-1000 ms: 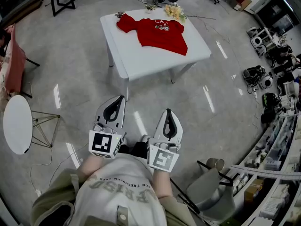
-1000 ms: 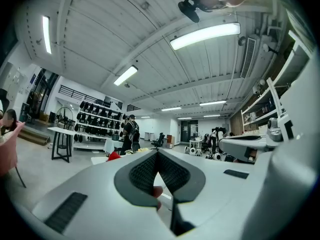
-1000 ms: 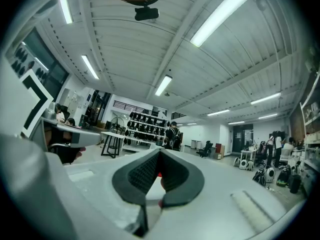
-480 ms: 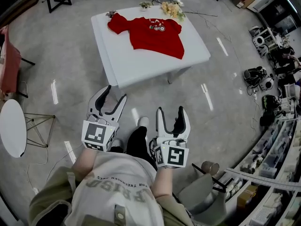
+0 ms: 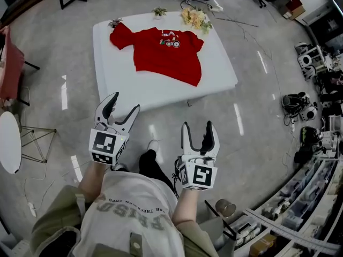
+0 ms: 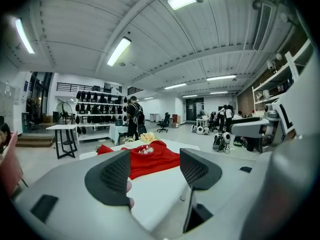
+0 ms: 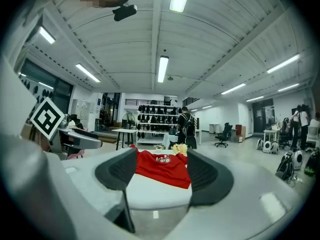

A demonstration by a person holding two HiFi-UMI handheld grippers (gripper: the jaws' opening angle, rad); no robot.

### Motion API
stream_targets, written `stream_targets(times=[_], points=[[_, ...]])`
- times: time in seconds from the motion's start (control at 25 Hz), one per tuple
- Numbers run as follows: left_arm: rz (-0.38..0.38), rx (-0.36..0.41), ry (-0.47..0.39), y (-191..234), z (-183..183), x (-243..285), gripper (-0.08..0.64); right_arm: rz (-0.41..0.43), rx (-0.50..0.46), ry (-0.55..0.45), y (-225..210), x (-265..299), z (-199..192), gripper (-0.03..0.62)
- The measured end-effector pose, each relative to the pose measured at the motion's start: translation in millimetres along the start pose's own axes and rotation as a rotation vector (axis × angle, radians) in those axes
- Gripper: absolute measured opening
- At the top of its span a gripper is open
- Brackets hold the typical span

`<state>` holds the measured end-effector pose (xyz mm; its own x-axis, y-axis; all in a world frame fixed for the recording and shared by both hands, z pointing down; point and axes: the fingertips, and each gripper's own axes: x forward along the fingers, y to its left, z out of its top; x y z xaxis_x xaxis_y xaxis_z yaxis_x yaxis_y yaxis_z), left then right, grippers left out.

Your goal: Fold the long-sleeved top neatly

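Observation:
A red top (image 5: 163, 52) with a small print on the chest lies spread flat on a white table (image 5: 161, 92) ahead of me. Both grippers hang over the floor, short of the table's near edge. My left gripper (image 5: 124, 103) is open, and my right gripper (image 5: 197, 126) is open too. Their jaws have just been opening, with nothing between them. In the left gripper view the top (image 6: 150, 156) shows past the parted left gripper (image 6: 155, 171). The right gripper view frames the top (image 7: 162, 169) between the pads of the right gripper (image 7: 161, 176).
A bunch of flowers (image 5: 195, 17) and a small plant (image 5: 159, 11) sit at the table's far edge. A round white side table (image 5: 8, 143) and a red chair (image 5: 10, 63) stand left. Gear (image 5: 295, 103) lies on the floor right. A person (image 7: 187, 126) stands beyond the table.
I have walked closer to the table, which now sits nearer and larger. Both grippers went from shut to open and moved forward.

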<state>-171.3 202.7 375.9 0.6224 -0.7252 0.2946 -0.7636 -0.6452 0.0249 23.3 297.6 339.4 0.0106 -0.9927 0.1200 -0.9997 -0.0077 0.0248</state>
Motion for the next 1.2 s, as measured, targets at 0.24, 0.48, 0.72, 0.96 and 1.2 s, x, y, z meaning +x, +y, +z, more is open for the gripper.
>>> stream_targets(times=[0.24,0.48,0.72,0.96,1.2], points=[[0.091,-0.026,-0.020,-5.5,24.9,52.4,0.290,0.090,-0.018,0.026,-49.1,51.5,-3.6,0.302],[0.168,-0.045,0.056,11.9,5.9,76.2,0.295,0.177,-0.051,0.072,-65.3,93.7,-18.0,0.302],[0.185,-0.025,0.186,39.9,-31.6,108.5,0.301,0.214,-0.062,0.130,-68.8,139.8,-46.2,0.302],[0.154,-0.030,0.272,76.7,-49.9,167.8,0.301,0.228,-0.102,0.191,-74.9,197.5,-75.8,0.302],[0.038,-0.012,0.440,96.0,-93.9,223.8,0.301,0.251,-0.150,0.350,-84.8,254.2,-127.5,0.302]])
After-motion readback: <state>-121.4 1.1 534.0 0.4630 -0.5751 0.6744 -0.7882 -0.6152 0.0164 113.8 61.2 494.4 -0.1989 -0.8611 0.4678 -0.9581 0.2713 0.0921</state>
